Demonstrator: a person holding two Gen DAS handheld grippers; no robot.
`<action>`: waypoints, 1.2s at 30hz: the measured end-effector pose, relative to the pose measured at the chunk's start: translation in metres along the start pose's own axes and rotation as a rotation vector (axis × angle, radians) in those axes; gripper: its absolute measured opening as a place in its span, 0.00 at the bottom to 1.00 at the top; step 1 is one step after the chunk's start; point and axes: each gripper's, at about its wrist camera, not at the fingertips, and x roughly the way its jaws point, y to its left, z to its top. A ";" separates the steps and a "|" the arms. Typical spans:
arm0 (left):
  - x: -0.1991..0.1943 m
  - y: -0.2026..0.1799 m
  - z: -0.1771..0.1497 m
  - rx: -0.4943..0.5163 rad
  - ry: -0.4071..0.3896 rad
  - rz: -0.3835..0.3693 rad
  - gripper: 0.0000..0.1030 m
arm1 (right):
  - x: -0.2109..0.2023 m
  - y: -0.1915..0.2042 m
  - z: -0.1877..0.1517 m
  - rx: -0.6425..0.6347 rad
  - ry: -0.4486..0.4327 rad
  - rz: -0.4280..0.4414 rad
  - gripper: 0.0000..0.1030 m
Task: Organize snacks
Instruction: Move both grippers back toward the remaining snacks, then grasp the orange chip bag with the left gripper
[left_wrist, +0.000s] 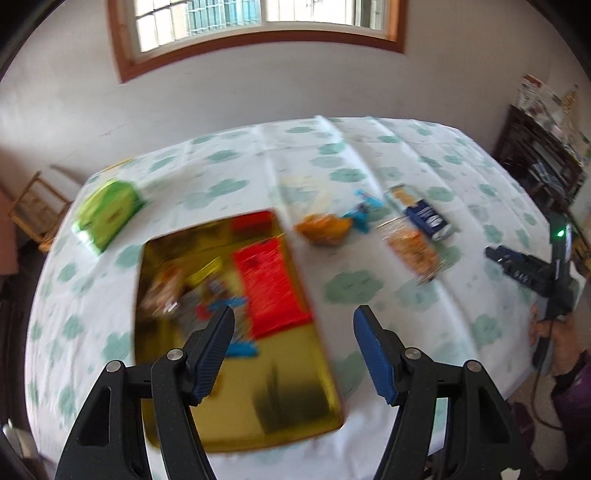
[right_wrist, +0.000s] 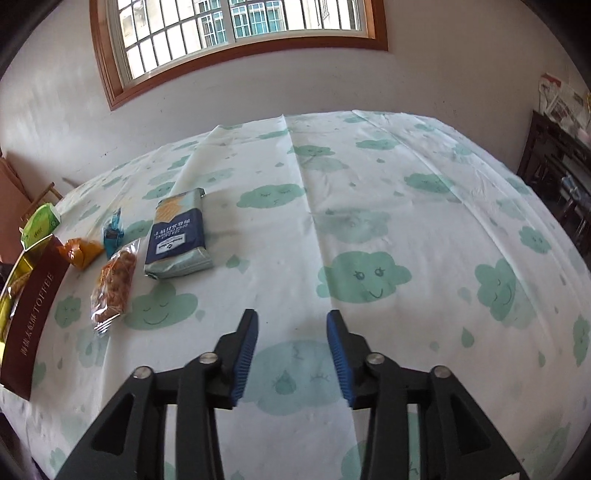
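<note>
A gold tin box (left_wrist: 295, 373) lies on the table with a red packet (left_wrist: 271, 288) and several small snacks inside. My left gripper (left_wrist: 293, 321) hangs open above its right edge, nothing between the blue pads. To the right lie an orange snack bag (left_wrist: 325, 227), a small blue packet (left_wrist: 364, 212), a clear bag of orange snacks (left_wrist: 412, 249) and a dark blue cracker pack (left_wrist: 426, 218). In the right wrist view the cracker pack (right_wrist: 179, 236), clear bag (right_wrist: 114, 284), orange bag (right_wrist: 81, 253) and blue packet (right_wrist: 112, 230) lie left of my open, empty right gripper (right_wrist: 291, 321). The tin's brown wall (right_wrist: 31, 317) is at far left.
A green box (left_wrist: 109, 212) sits at the table's far left corner, also the green box (right_wrist: 40, 223) at the right wrist view's left edge. A cloud-print cloth (right_wrist: 369, 273) covers the table. A dark cabinet (left_wrist: 543, 162) stands right. A wooden chair (left_wrist: 35, 206) stands left. A person's hand (left_wrist: 561, 343) holds the other gripper.
</note>
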 end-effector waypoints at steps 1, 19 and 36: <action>0.004 -0.004 0.008 0.013 0.001 -0.006 0.62 | 0.001 -0.001 0.000 0.006 0.004 0.006 0.43; 0.161 -0.058 0.101 0.263 0.200 -0.031 0.63 | 0.001 -0.015 0.001 0.080 -0.010 0.132 0.57; 0.159 -0.062 0.078 0.158 0.216 0.031 0.30 | 0.002 -0.019 0.001 0.101 -0.015 0.172 0.59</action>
